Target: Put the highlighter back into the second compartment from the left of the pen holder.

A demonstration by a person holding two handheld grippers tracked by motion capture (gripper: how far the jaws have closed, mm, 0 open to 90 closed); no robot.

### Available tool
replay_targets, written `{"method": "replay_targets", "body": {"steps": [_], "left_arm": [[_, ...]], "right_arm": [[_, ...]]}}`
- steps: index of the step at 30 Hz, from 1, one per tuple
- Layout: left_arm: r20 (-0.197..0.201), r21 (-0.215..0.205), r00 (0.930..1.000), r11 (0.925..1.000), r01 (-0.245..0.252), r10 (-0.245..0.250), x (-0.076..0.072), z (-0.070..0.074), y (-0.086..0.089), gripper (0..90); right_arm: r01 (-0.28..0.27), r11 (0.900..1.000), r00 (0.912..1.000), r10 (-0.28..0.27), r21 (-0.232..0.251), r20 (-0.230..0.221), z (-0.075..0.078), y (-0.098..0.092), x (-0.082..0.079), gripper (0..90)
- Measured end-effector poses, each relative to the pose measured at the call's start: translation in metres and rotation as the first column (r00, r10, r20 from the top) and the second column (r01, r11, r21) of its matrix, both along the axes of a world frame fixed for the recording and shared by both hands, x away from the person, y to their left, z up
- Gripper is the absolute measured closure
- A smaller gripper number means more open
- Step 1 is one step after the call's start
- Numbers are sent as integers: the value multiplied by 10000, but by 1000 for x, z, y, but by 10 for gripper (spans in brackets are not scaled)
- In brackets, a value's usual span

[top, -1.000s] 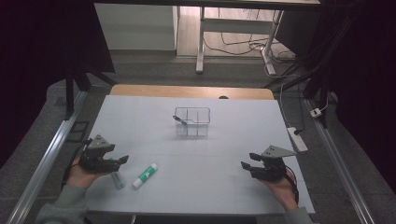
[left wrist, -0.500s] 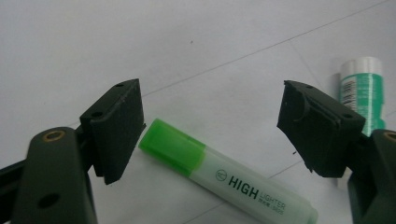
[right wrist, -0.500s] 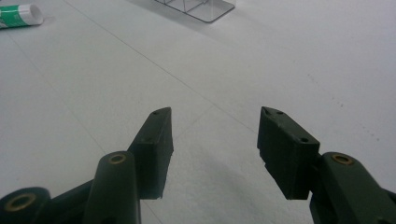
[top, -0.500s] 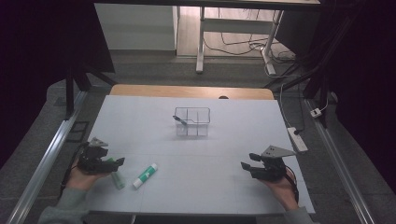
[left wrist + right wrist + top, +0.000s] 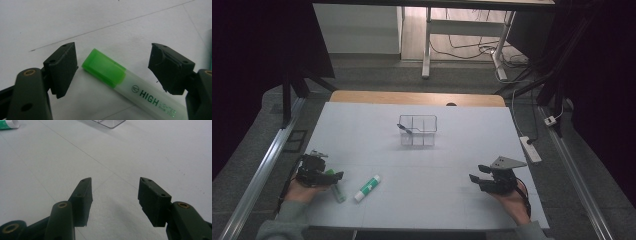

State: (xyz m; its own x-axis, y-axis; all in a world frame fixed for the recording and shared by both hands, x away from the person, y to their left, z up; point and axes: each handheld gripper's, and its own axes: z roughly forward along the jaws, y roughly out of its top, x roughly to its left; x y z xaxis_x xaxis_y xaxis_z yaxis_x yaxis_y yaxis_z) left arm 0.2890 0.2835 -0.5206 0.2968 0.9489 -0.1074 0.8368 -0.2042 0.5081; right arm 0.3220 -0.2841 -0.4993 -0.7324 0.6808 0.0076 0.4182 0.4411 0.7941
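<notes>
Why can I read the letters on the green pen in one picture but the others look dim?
Left gripper view: the camera sits close, so the highlighter is bright and its print sharp. High view: dark surroundings, the highlighter tiny. Right gripper view: even light, a soft shadow under the right gripper.

Two highlighters lie on the table (image 5: 462, 200): one with a green cap (image 5: 105, 67) at about 8 o'clock, a second highlighter (image 5: 367, 188) just beside it. One clear compartment box (image 5: 418, 130) stands at centre, holding what may be one small dark item (image 5: 406, 129).
</notes>
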Motion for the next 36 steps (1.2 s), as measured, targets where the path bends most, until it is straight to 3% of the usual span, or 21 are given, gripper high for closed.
{"method": "replay_targets", "body": {"steps": [11,26,36], "left_arm": [[-377,-177,9993,9998,-53,46,3,-7,3,322],[-430,877,9983,9955,-361,400,8,-7,-8,449],[-432,1185,9988,9928,-171,223,11,-4,-15,555]], "right_arm": [[80,9999,10000,-80,-86,4,0,-1,0,447],[246,9996,9996,-244,-171,109,2,-1,-1,446],[261,9995,9995,-259,-162,170,2,-1,-1,446]]}}
